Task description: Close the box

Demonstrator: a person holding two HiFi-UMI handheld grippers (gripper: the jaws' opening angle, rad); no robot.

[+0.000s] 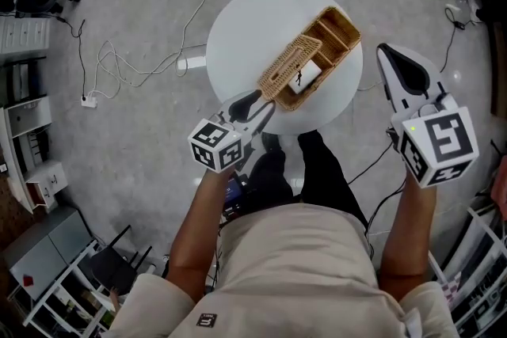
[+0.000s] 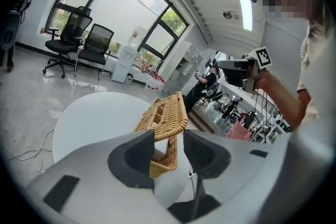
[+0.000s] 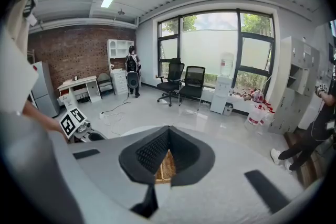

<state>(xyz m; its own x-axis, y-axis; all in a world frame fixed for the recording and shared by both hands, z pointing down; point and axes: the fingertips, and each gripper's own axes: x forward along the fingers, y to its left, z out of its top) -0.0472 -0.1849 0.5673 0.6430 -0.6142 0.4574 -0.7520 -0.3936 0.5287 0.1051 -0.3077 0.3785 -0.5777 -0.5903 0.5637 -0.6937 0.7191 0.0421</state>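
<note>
**Wicker box stands open on the round bench, left tongs at its lid**

The wicker box (image 1: 337,34) lies slantwise near the front edge of the round white bench (image 1: 245,20). Its woven lid (image 1: 289,63) covers only the nearer part, and the left gripper view shows it tilted up off the basket body. The far compartments are uncovered, and a white card (image 1: 305,77) shows inside beside the lid.

The left tongs (image 1: 257,108) point at the box's near end. In the left gripper view they stand a narrow way apart, with the lid's near edge showing in the gap. Whether the pads press on it cannot be told.

The right tongs (image 1: 386,53) are held up off the bench, to the right of the box and apart from it. In the right gripper view their tips meet, with nothing between them, and a strip of wicker shows beyond.

The person stands just behind the bench, holding a marker cube (image 1: 216,145) low on the left.
</note>
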